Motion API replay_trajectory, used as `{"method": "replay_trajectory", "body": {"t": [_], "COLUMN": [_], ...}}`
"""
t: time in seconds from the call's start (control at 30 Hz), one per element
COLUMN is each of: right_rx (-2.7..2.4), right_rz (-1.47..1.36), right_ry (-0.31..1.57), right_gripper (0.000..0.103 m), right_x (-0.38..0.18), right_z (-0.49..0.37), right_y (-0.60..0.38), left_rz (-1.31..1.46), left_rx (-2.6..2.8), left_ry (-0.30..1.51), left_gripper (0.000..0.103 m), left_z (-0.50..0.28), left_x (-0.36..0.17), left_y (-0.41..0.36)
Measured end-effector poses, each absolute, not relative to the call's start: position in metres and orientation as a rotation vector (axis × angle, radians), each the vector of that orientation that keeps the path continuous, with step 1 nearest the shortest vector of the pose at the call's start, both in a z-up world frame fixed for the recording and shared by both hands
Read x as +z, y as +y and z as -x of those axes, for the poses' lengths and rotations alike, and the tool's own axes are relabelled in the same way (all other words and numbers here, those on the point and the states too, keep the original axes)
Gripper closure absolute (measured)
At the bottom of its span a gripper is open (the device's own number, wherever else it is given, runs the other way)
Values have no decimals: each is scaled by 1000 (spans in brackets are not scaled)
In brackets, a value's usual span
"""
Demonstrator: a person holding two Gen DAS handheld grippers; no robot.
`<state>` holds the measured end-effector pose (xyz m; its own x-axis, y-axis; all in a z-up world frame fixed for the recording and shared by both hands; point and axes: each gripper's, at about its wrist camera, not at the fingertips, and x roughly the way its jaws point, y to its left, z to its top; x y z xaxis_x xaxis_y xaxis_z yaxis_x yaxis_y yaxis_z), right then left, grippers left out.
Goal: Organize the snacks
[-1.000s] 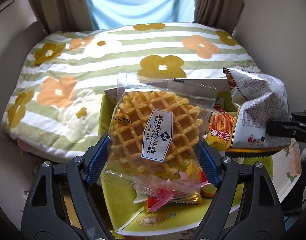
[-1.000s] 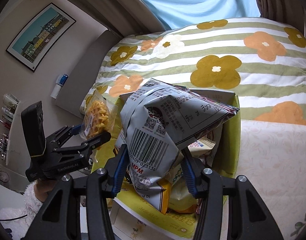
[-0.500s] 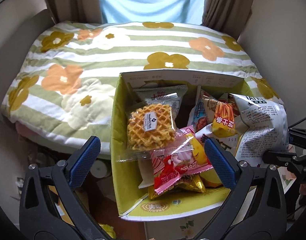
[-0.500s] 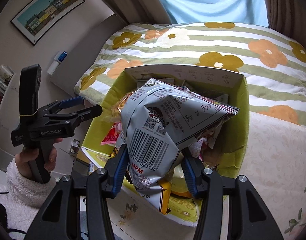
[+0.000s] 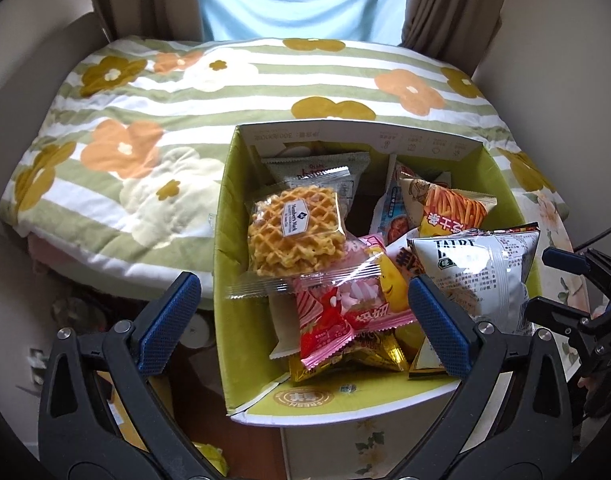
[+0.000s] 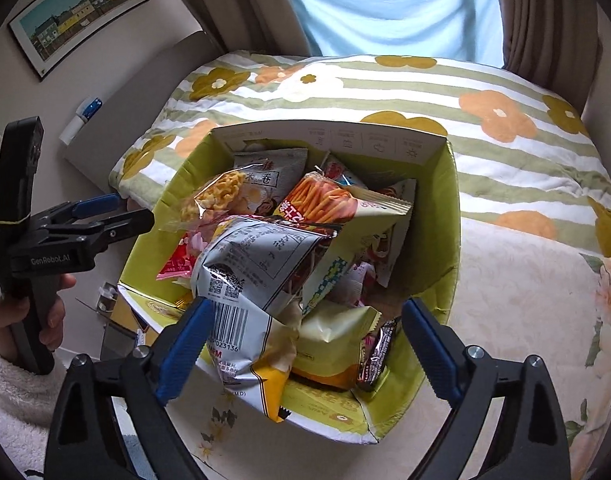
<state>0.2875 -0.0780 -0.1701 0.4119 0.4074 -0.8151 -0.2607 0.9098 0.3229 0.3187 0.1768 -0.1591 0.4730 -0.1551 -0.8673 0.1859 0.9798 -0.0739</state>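
Snacks piled high in the yellow-green cardboard box [image 5: 225, 320] beside the flower-patterned bed [image 5: 145, 128]. Left gripper [image 5: 301, 324] hangs with fingers spread wide, holding nothing; the clear-wrapped golden waffle [image 5: 293, 236] lies in the box at ten o'clock. Right gripper [image 6: 305, 344] is likewise wide apart and empty, the silver-grey crinkled chip bag [image 6: 257, 276] resting on the pile at the box's six o'clock edge.

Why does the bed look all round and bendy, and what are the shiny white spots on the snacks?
Left wrist view: the fisheye lens curves the bed, and window light glints off the pink wrapper. Right wrist view: same bending, with glare on the silver chip bag and dark corners.
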Motion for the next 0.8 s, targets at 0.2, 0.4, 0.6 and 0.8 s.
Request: {"method": "replay_trajectory", "body": {"t": [0.2, 0.4, 0.6, 0.8], "right_rx": [381, 388, 354, 239], "right_rz": [-176, -187, -153, -86], "right_ry": [1049, 980, 876, 746], "right_gripper": [10, 10, 10, 10], "right_x": [-163, -143, -106, -59], "right_z": [-280, -263, -226, -167], "right_y": [-82, -94, -122, -153], "left_rz": [-50, -61, -60, -40], "left_rx": [-224, -200, -169, -164], "left_ry": [1042, 976, 857, 718], "left_gripper": [1, 0, 0, 0], "left_z": [-312, -286, -235, -167], "left_x": [-152, -123, -83, -47], "left_y": [169, 155, 128, 95]}}
